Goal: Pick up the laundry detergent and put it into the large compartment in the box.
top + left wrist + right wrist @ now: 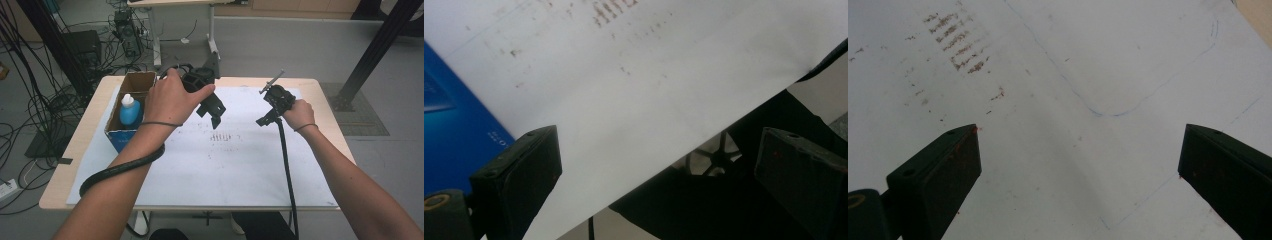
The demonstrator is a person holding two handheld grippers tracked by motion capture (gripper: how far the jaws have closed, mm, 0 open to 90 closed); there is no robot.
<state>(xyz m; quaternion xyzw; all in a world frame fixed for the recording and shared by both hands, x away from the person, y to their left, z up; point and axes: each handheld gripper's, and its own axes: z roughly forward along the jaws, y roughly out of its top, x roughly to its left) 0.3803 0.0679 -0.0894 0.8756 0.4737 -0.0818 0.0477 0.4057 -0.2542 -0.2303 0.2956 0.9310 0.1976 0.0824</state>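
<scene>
Above the back middle of the white sheet (210,170), a person's left hand holds my left gripper (211,114). Its jaws stand wide apart with nothing between them, and the left gripper view (658,137) looks down past them at the sheet and the table's near edge. My right gripper (264,106) hovers to the right of it in the other hand, jaws also wide apart and empty. In the right gripper view (1083,131) bare sheet with thin blue pen outlines (1128,107) lies beneath.
A cardboard box (131,85) with a blue side (449,125) stands at the table's left, holding a blue bottle (129,111) with a white cap. Brown smudge marks (222,136) dot the sheet's middle. Cables trail from both grippers toward the front edge.
</scene>
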